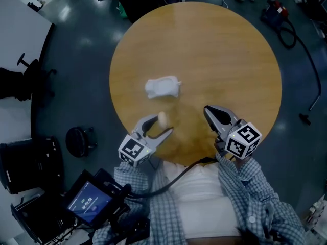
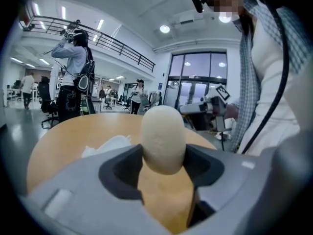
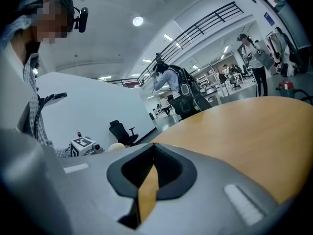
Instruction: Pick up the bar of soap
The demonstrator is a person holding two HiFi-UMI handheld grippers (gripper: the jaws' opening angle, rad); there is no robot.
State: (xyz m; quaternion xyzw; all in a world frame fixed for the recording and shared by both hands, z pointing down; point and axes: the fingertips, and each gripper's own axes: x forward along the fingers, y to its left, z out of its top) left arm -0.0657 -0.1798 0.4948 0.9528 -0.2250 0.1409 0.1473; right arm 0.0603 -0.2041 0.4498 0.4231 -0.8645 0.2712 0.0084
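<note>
The bar of soap point(image 2: 163, 139) is a cream oval, and my left gripper point(image 2: 164, 155) is shut on it, both pads pressing its lower half. In the head view the soap point(image 1: 162, 118) is held just above the near part of the round wooden table point(image 1: 219, 60), between the left gripper's point(image 1: 161, 124) tips. My right gripper point(image 1: 210, 114) hovers over the table's near right side, jaws shut and empty; the right gripper view shows its tips point(image 3: 153, 148) touching. That view also catches the soap point(image 3: 116, 146) off to the left.
A crumpled white wrapper or cloth point(image 1: 163, 87) lies on the table beyond the soap, also seen as the white cloth point(image 2: 105, 145) in the left gripper view. Dark office chairs point(image 1: 30, 162) and a tablet point(image 1: 88, 203) sit to the left on the floor. People stand in the hall beyond.
</note>
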